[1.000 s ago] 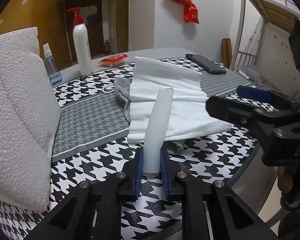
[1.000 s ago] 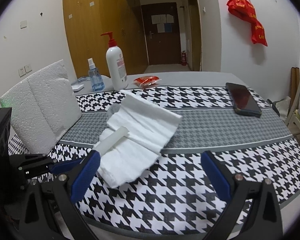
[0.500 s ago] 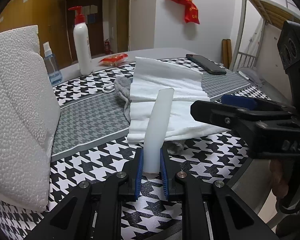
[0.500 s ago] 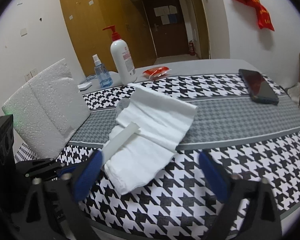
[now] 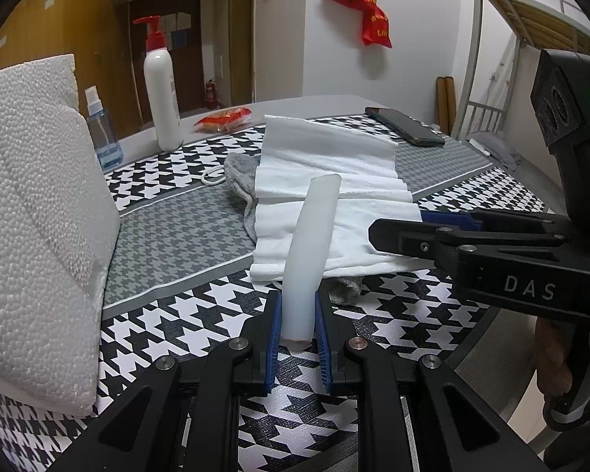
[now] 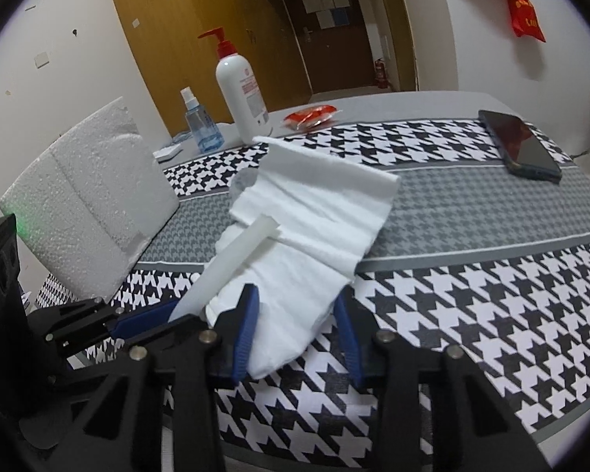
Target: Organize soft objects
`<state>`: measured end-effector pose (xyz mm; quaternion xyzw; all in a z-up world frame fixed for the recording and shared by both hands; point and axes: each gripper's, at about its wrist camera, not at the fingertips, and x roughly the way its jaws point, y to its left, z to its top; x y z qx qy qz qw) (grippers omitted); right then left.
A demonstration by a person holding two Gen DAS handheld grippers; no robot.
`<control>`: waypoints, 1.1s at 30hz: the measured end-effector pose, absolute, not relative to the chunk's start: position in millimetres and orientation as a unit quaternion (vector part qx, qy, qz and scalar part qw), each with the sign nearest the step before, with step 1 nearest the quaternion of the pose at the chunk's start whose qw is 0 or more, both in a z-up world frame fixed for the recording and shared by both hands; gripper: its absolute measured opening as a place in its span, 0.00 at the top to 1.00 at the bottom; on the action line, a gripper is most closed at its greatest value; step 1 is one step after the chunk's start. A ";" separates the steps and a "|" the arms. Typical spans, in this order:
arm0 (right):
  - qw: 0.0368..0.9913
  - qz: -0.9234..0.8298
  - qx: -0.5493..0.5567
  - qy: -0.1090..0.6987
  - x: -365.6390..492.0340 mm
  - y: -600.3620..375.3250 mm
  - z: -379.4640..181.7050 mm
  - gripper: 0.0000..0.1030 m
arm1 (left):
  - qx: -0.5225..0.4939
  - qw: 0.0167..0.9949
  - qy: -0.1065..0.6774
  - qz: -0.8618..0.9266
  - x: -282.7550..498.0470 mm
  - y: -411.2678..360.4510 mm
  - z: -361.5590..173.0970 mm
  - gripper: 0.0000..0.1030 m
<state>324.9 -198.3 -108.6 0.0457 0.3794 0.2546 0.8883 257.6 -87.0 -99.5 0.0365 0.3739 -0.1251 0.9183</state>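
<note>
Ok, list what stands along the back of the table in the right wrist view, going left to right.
Foam block → blue spray bottle → white pump bottle → red packet → black phone.

White towel (image 6: pixel 318 212): loosely folded in pleats, lying diagonally across the houndstooth mat, near corner hanging toward the table edge. Grey cloth (image 5: pixel 242 181): crumpled, mostly buried under the towel, possibly a sock. Translucent white soft tube (image 5: pixel 310 255): tilted up, far end over the towel.
</note>
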 end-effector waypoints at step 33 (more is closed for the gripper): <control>0.913 0.257 -0.026 0.317 287.8 -193.2 -78.9 0.71 | 0.008 0.944 0.314 -0.099 211.4 -53.3 -65.1 0.87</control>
